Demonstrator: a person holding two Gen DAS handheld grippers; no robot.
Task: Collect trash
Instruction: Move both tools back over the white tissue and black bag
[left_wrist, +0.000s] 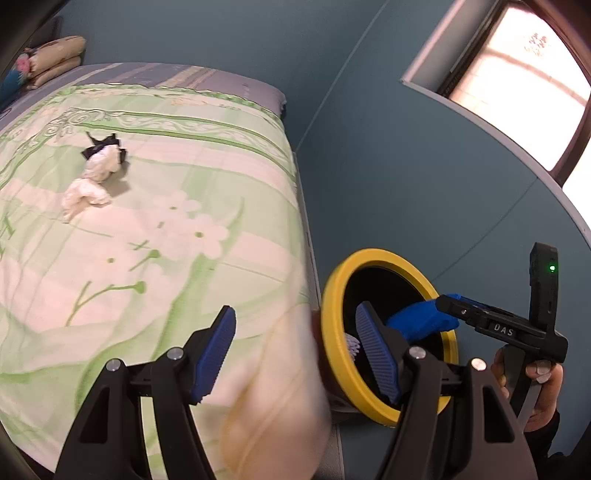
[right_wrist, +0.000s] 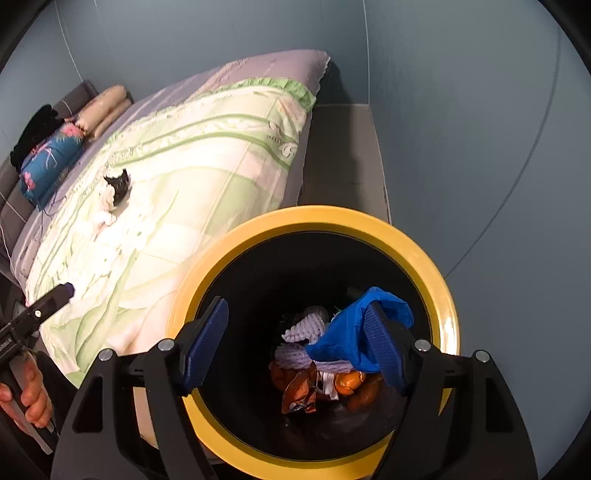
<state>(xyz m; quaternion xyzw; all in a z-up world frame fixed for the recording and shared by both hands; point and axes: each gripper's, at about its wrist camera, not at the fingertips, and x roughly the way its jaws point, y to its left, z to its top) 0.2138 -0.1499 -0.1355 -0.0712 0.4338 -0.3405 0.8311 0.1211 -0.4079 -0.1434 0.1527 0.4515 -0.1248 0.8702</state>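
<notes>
Bin (right_wrist: 448, 325) depths stay dark (contents jumbled); blue scrap (right_wrist: 354, 332) drapes spread right tool (right_wrist: 295, 345); left tool (left_wrist: 297, 356) spread, empty.

Teal-blue walls (left_wrist: 388, 166), bright window (left_wrist: 517, 85), bed (left_wrist: 166, 229) under green floral cover, pillows (right_wrist: 103, 107)

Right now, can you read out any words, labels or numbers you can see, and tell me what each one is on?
"DAS" - white letters on the black body of the right gripper, seen from the left wrist view.
Pale green print on the bedspread near its far corner - too small and blurred to read.
Crumpled snack wrapper in the yellow bin - no text readable.
Nothing else legible.
</notes>
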